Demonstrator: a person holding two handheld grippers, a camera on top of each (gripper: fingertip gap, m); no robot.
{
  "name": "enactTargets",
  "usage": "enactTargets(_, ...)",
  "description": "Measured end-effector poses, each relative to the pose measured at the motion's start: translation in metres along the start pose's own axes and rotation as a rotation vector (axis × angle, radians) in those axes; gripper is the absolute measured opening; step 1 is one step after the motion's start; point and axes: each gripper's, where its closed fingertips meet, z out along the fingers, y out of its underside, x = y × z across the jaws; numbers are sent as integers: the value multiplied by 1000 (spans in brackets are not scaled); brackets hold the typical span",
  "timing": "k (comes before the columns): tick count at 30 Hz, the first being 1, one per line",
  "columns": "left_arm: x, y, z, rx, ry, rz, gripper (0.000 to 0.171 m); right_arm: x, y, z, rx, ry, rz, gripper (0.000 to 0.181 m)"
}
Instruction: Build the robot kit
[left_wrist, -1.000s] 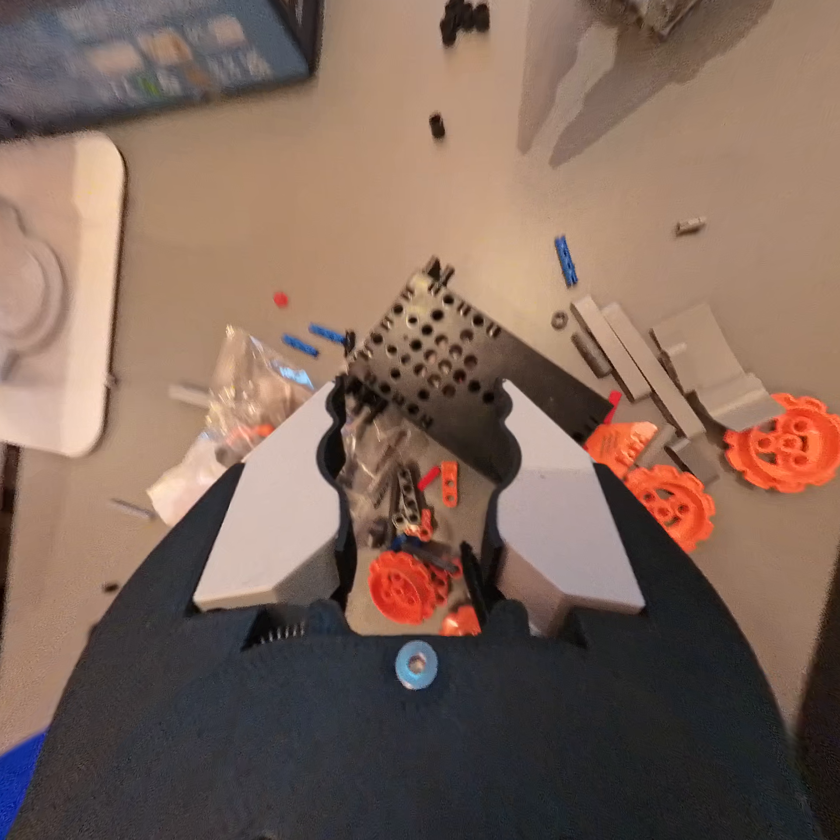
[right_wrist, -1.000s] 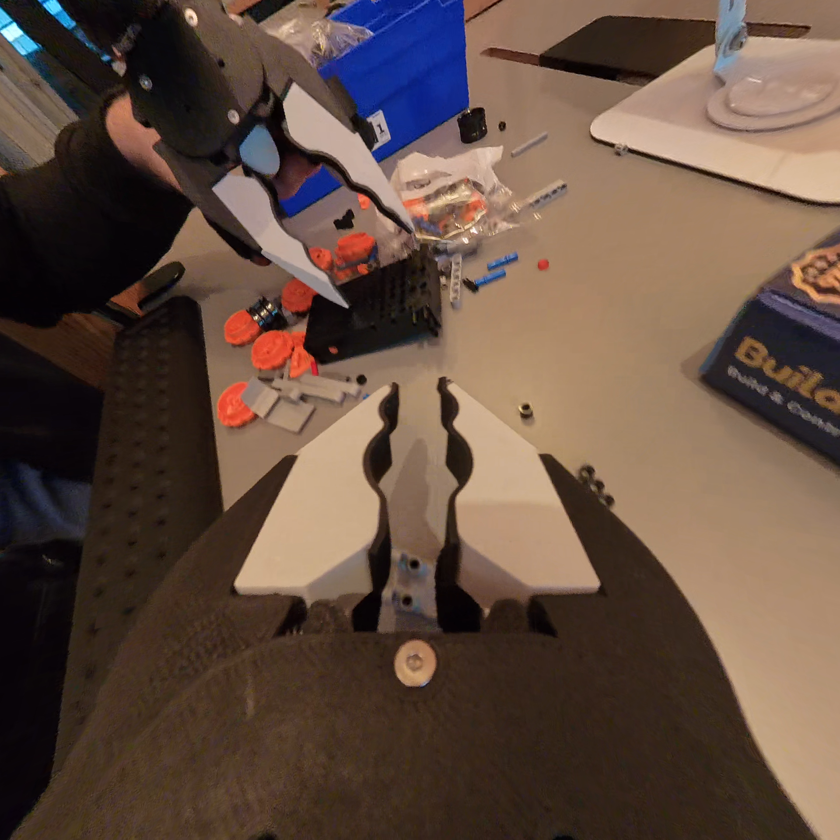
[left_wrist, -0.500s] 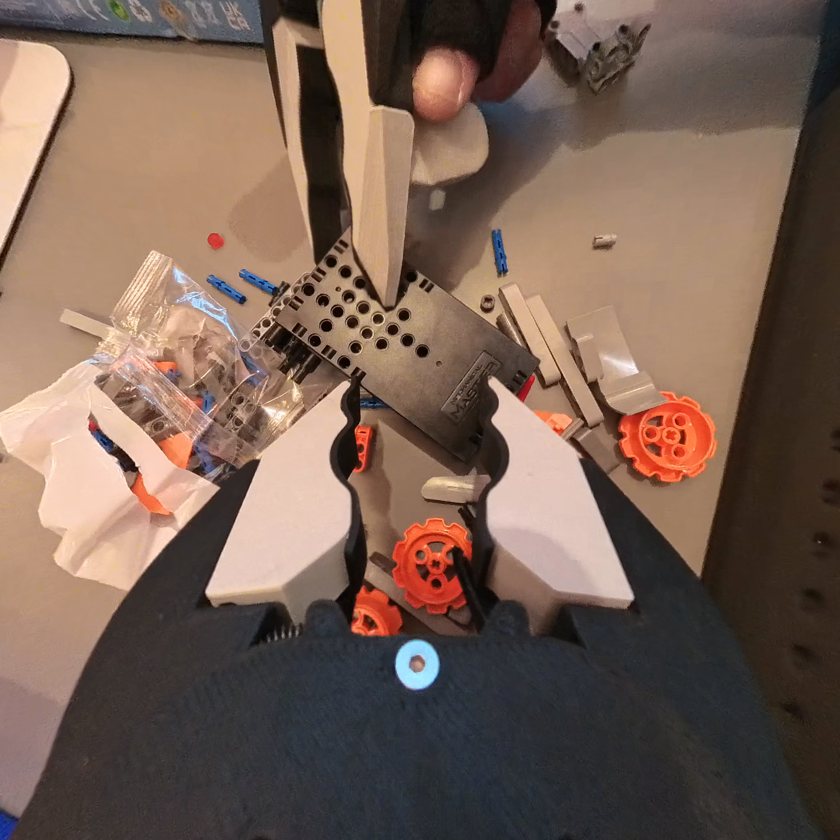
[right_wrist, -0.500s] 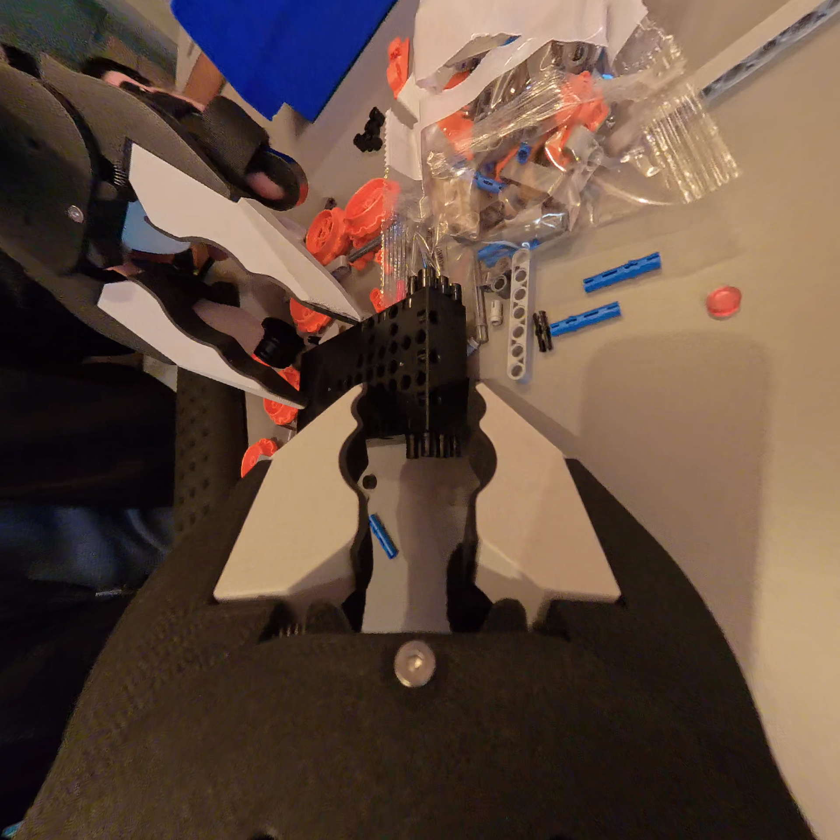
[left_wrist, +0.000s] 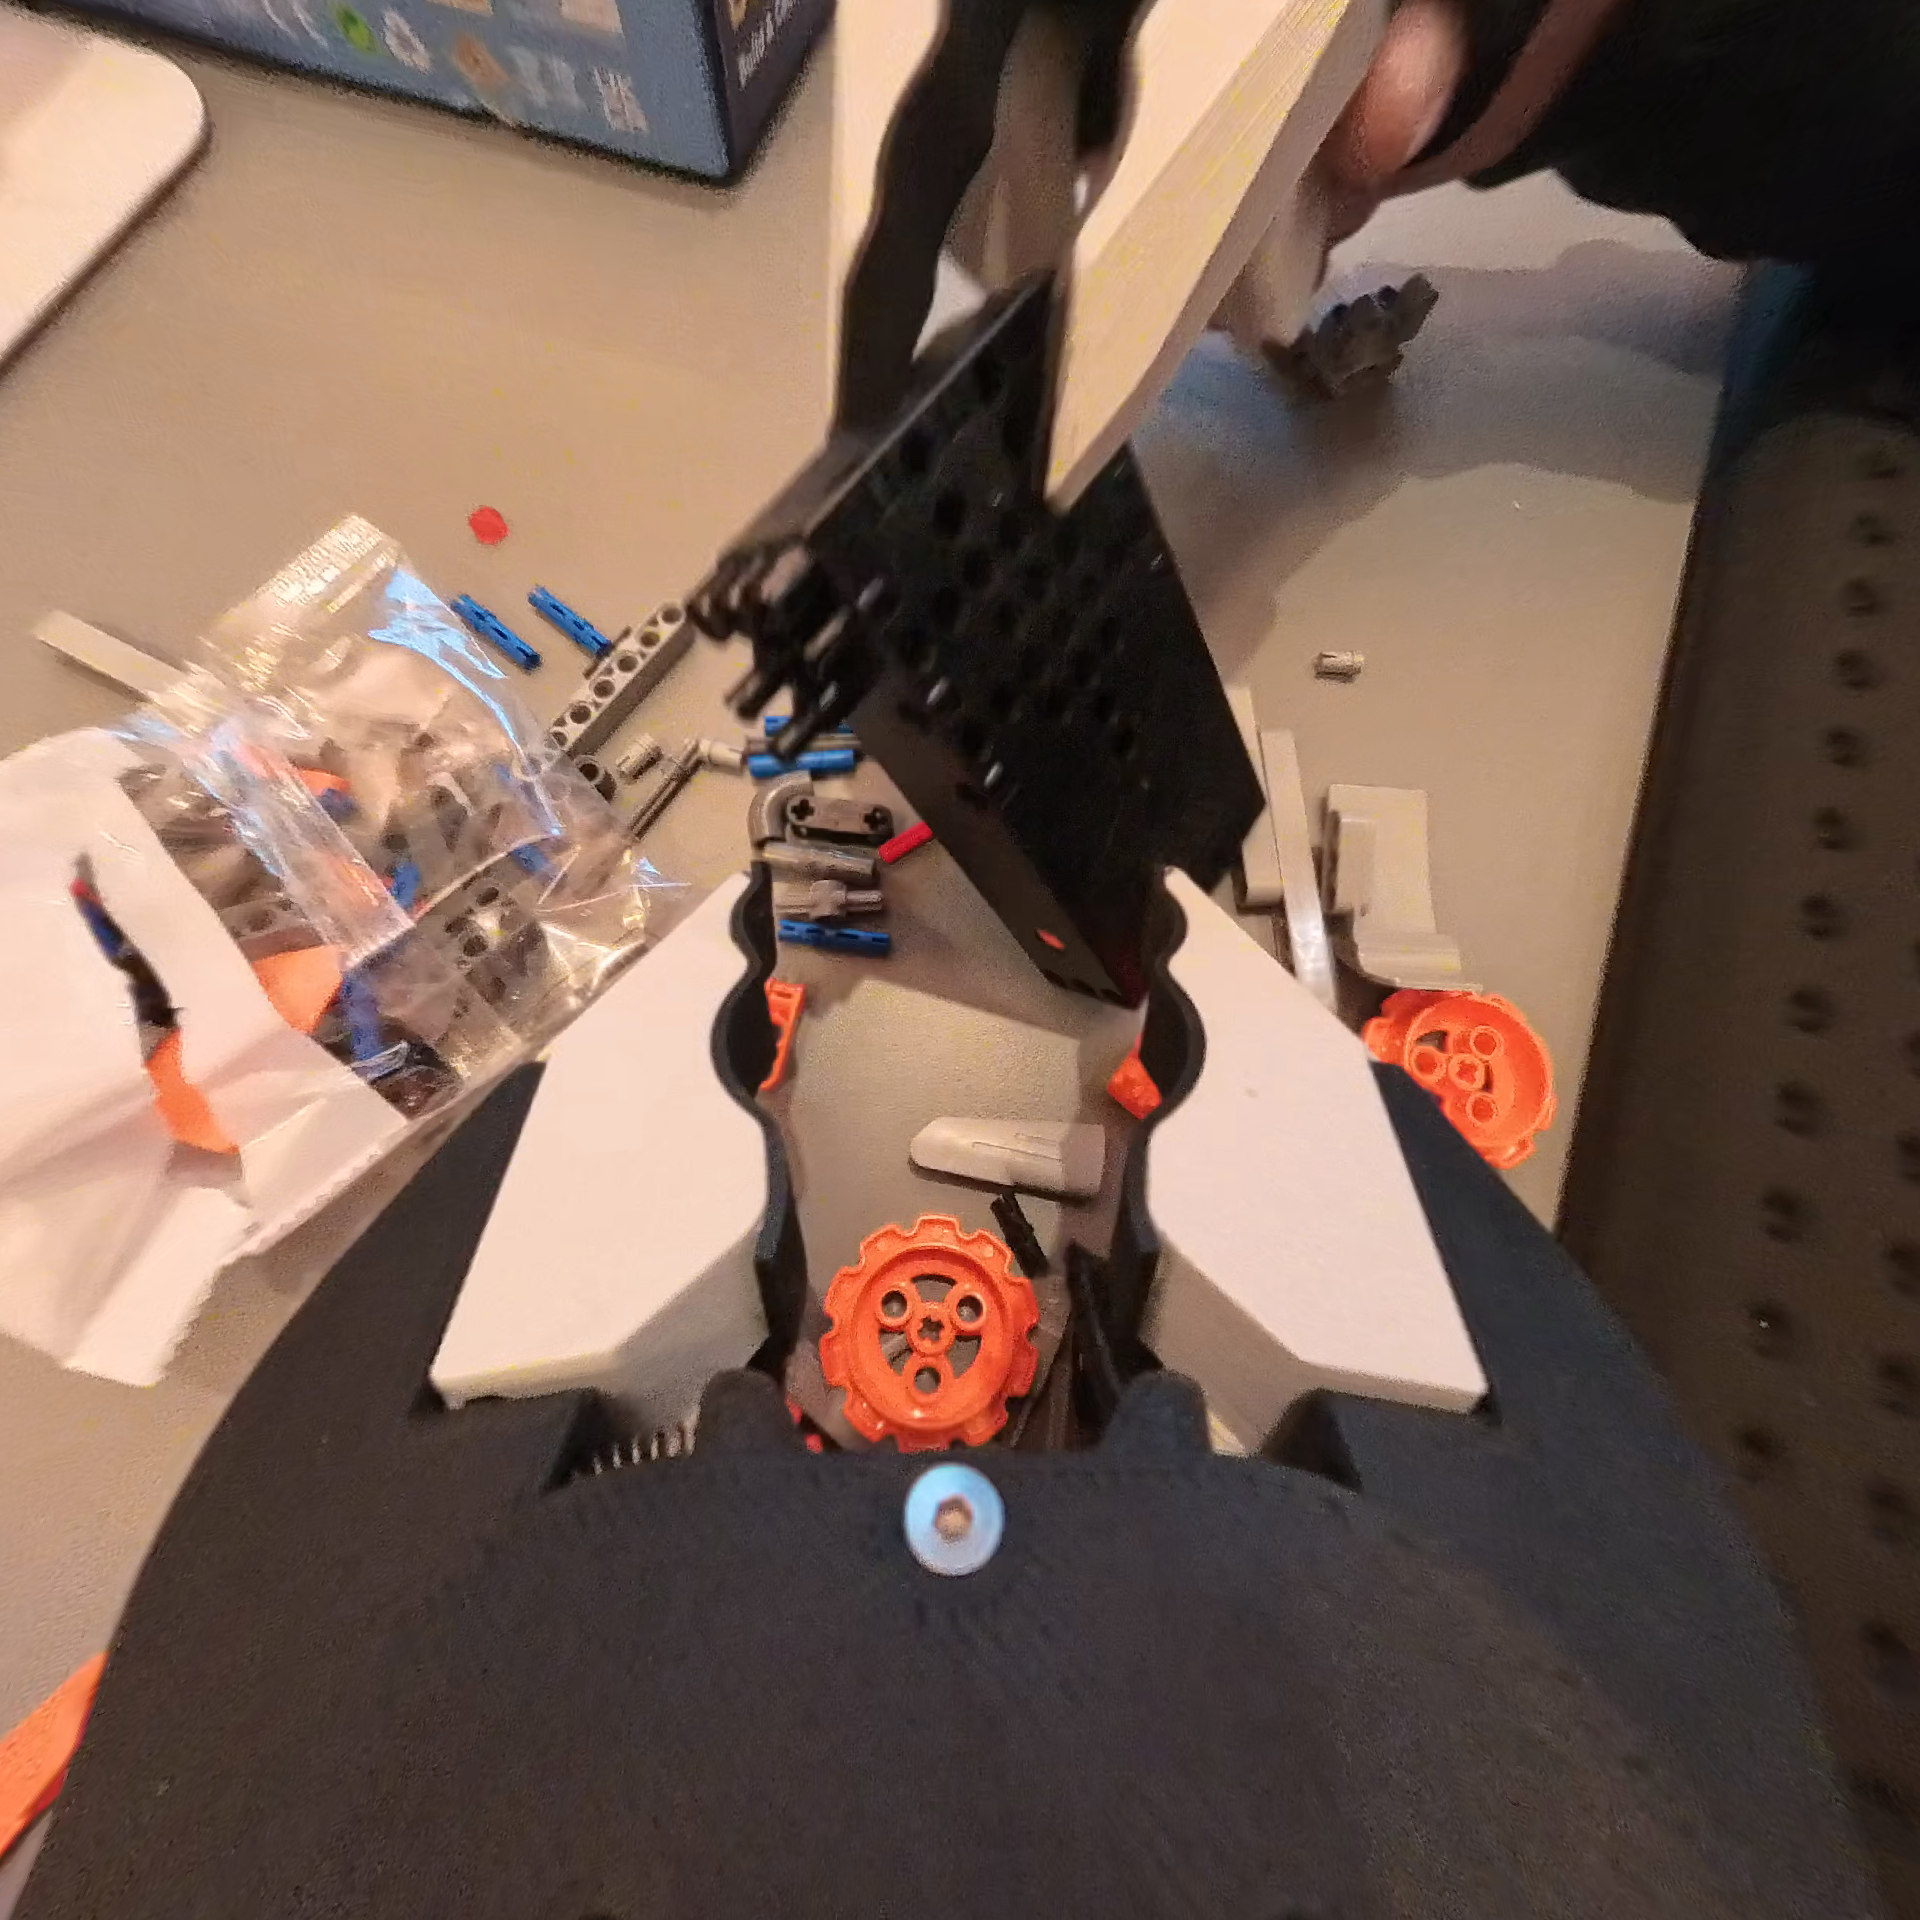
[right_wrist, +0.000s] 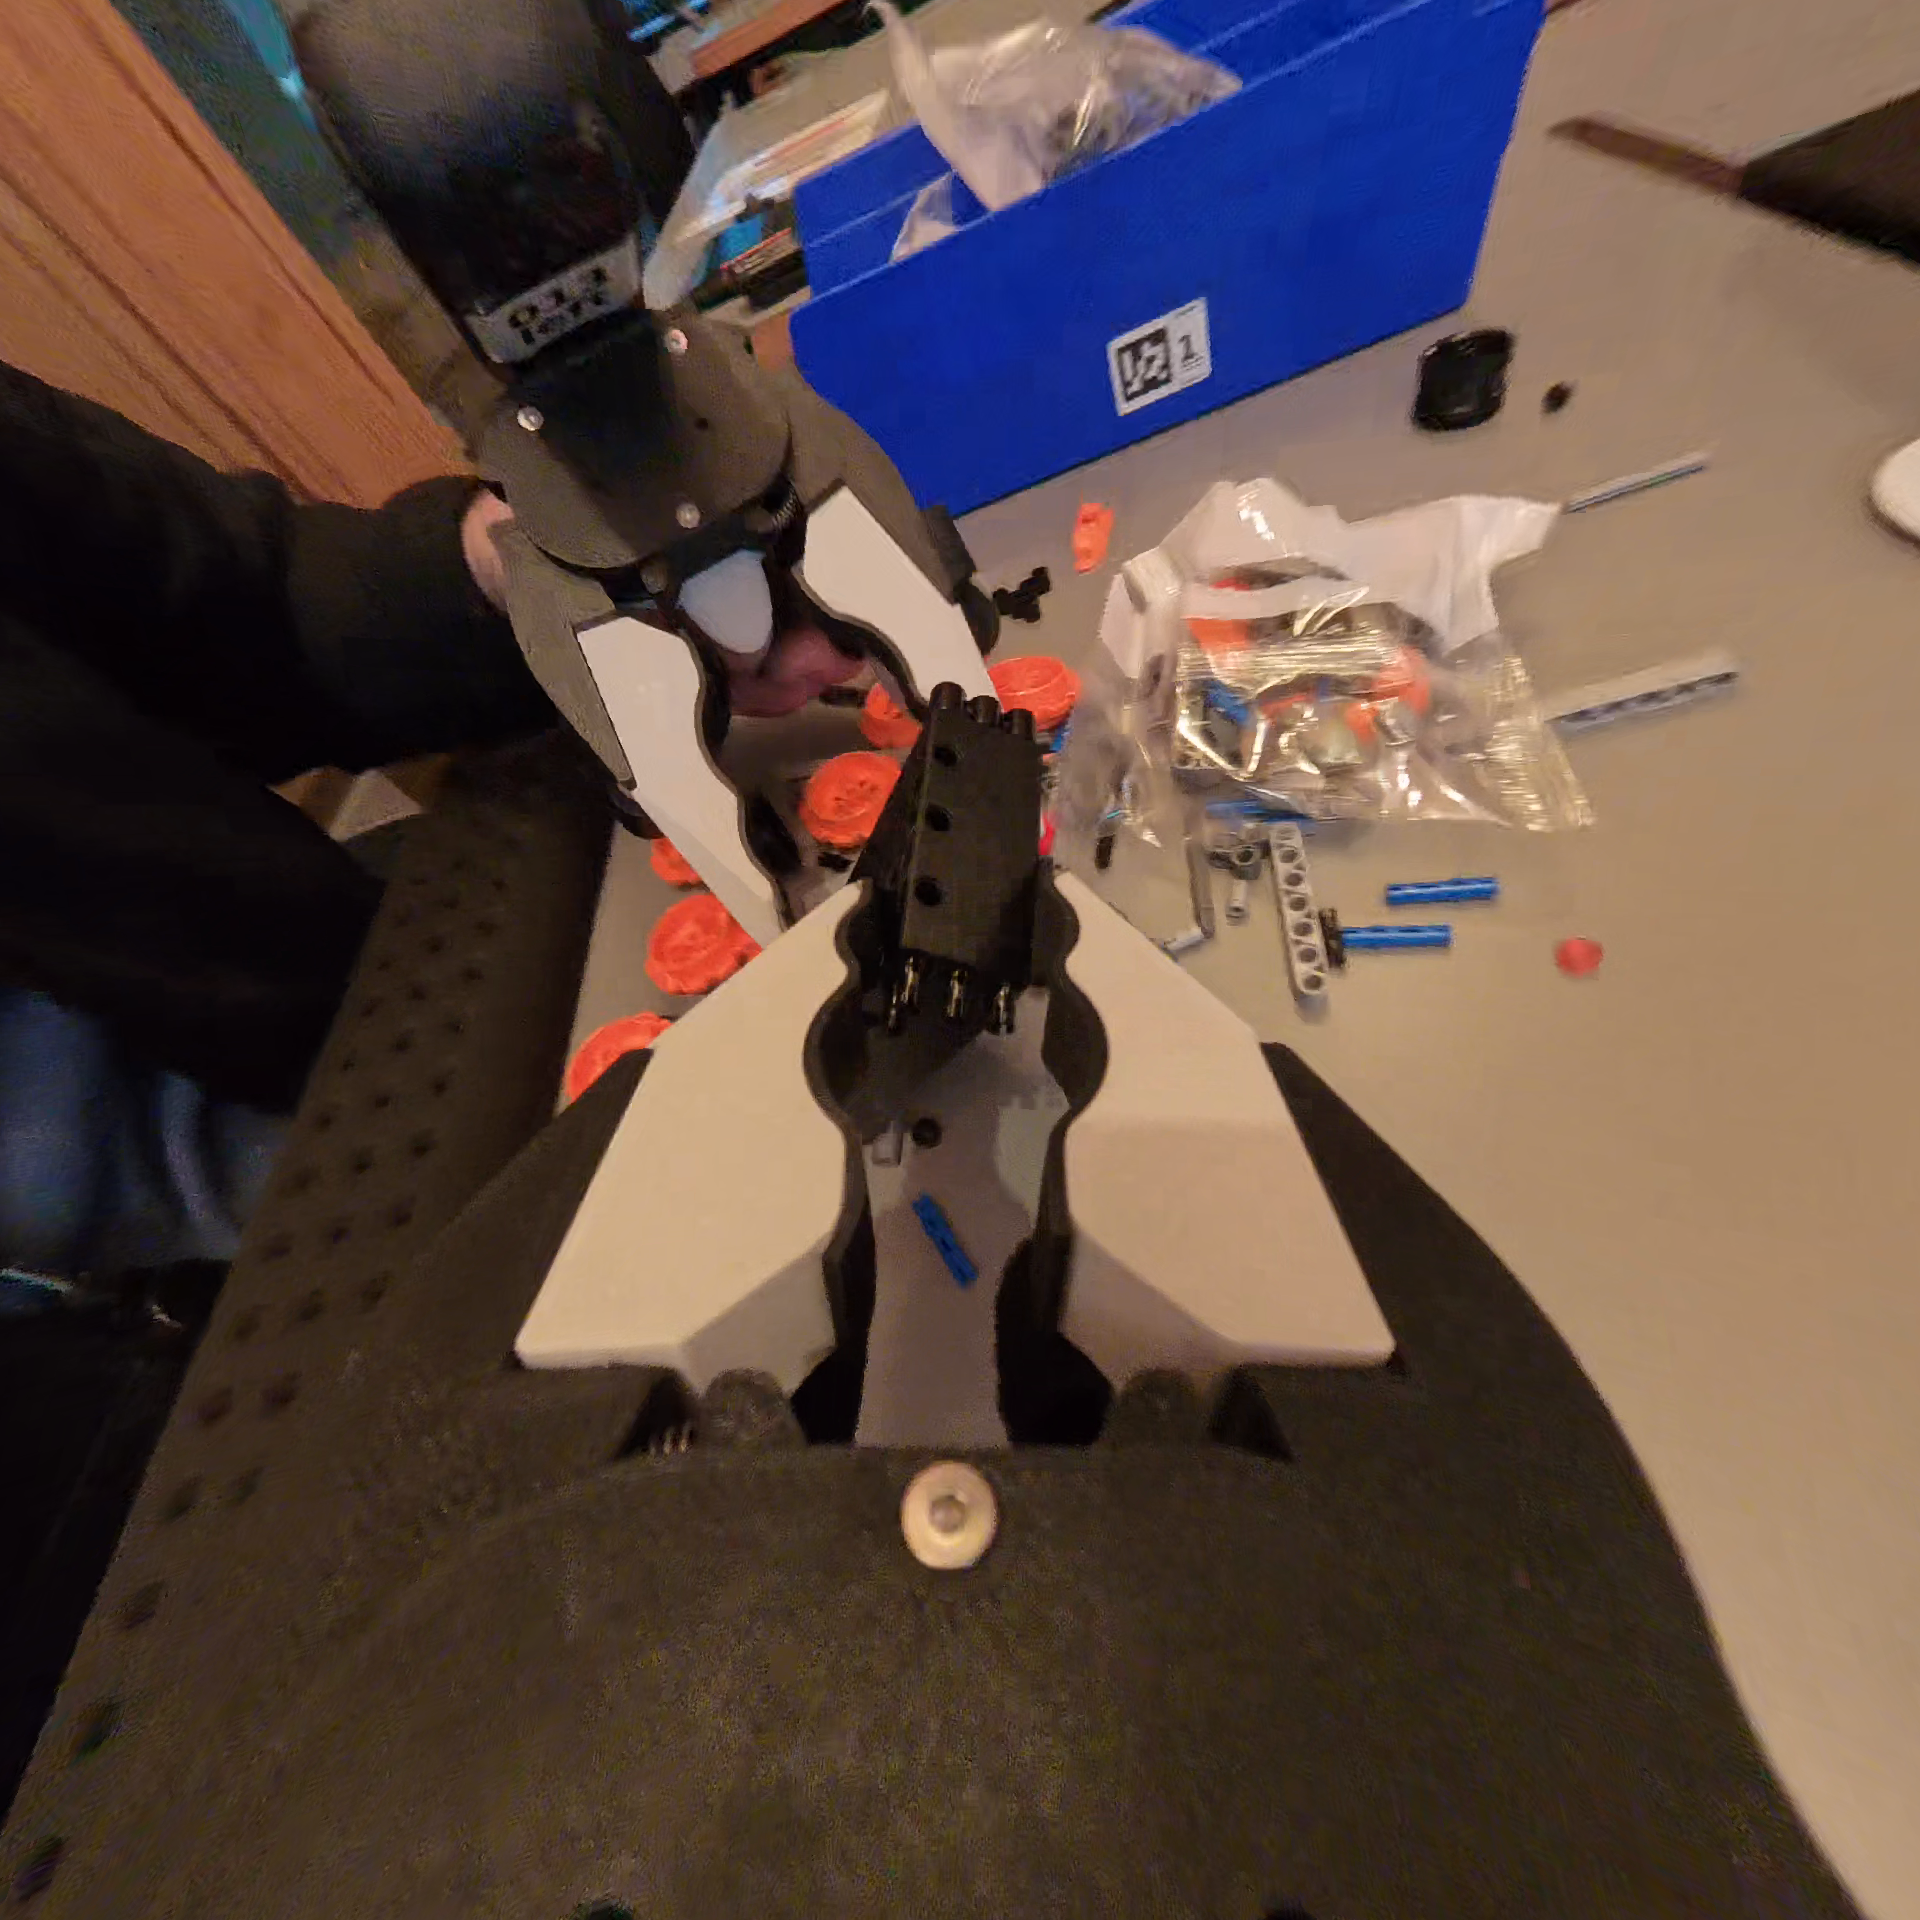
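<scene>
On grey table (right_wrist: 1558, 1143): right tool (right_wrist: 954, 894) clamps black block (right_wrist: 966, 831); left tool (left_wrist: 956, 925) released; wood panelling (right_wrist: 156, 260) behind.

We see the right gripper (right_wrist: 951, 914) clamped on a black perforated block (right_wrist: 961, 831) – tilted, one end raised off the grey table (right_wrist: 1558, 1143); our left gripper (left_wrist: 956, 925) gapes empty at its six o'clock.

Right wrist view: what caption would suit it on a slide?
Right gripper clamps a black perforated block above a table strewn with orange gears.
</scene>
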Motion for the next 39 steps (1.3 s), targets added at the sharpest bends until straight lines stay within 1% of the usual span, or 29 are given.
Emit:
enactTargets(2, 2, 3, 4, -26, 40, -27, 67, -2, 0, -6, 6, 24, -49, 27)
enactTargets(3, 6, 2, 6, -32, 74, -45, 62, -3, 1, -7, 3, 27, -51, 27)
enactTargets(5, 14, 1, 12, -41, 129, -53, 58, -7, 0, -8, 12, 12, -67, 27)
enactTargets(7, 22, -4, 17, -26, 158, 4, 46, -12, -2, -12, 20, 1, -110, 26)
enactTargets(8, 23, -7, 19, -21, 158, 26, 43, -15, -4, -14, 34, -6, -133, 26)
enactTargets(9, 27, -11, 21, -2, 180, 44, 35, -19, -7, -16, 60, -22, -154, 25)
enactTargets(11, 34, -18, 22, 34, 214, 70, 34, -26, -11, -19, 90, -51, -171, 25)
enactTargets(15, 33, -31, 21, 107, 222, 98, 29, -31, -21, -30, 154, -65, -195, 25)
enactTargets(18, 34, -38, 19, 127, 211, 144, 28, -33, -24, -37, 180, -86, -181, 24)
enactTargets(20, 32, -41, 19, 126, 181, 175, 28, -32, -23, -40, 168, -69, -188, 24)
enactTargets(23, 26, -39, 19, 77, 120, 243, 25, -30, -14, -44, 104, -48, -197, 25)
enactTargets(27, 18, -34, 17, -56, 28, 354, 24, -23, 6, -46, -20, 8, -230, 27)
enactTargets(32, 17, -36, 14, -162, 43, 409, 24, -19, 16, -49, -72, 32, -246, 27)
enactTargets(36, 18, -39, 15, -204, 66, 434, 24, -12, 26, -53, -99, 41, -235, 28)
enactTargets(39, 18, -43, 19, -209, 93, 434, 24, -9, 32, -58, -115, 39, -218, 27)
